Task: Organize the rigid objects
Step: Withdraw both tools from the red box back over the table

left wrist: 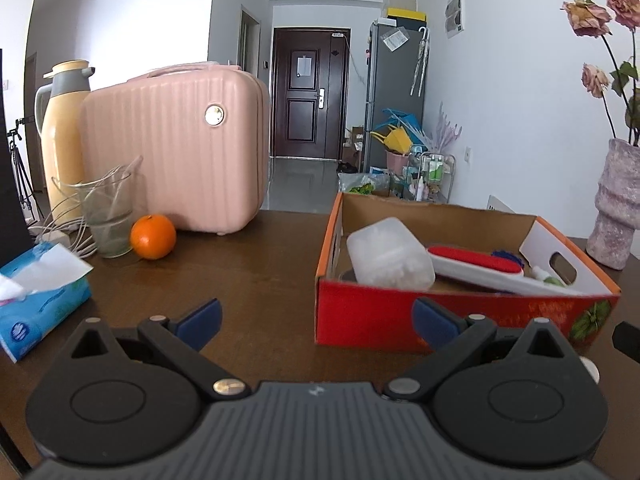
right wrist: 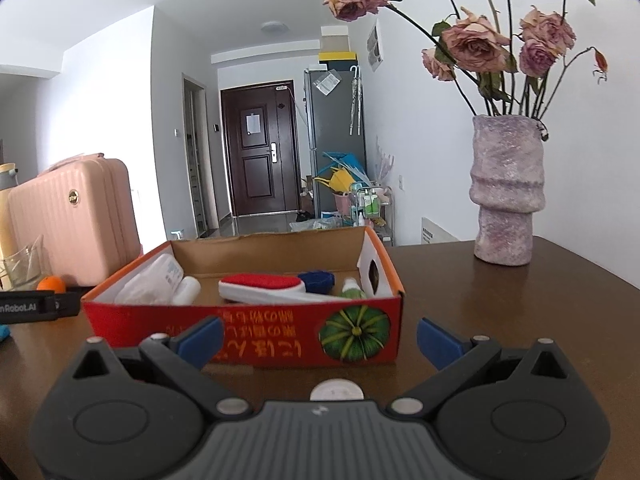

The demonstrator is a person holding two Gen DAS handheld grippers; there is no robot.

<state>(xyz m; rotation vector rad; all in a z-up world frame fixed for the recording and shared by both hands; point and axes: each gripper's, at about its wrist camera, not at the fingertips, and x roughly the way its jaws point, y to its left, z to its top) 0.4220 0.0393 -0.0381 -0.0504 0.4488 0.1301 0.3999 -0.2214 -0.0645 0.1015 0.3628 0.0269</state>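
- Left wrist view: the left gripper (left wrist: 316,320) hangs low over the dark wooden worktop (left wrist: 256,264), level, its blue pads spread wide and holding nothing, aimed at the gap between the orange (left wrist: 153,237) and the red cardboard box (left wrist: 460,316).
- Right wrist view: the right gripper (right wrist: 320,338) is likewise spread and empty, level, facing the box's printed front wall; a small white round cap (right wrist: 337,391) lies on the worktop just under it, close to the gripper body.
- Inside the box lie a translucent plastic container (left wrist: 390,254), a white lint brush with a red pad (left wrist: 476,266), a blue item (right wrist: 316,279) and a small green-and-white bottle (right wrist: 352,289).
- My judgement: the cap is light, stiff and low, likely to skid, so pinch it across its rim from above.
- The orange looks firm but round; it would need a grip across its widest part.
- The glass beaker (left wrist: 106,216) beside it is fragile and holds cables.
- The box is thin card and would flex if taken by one wall.
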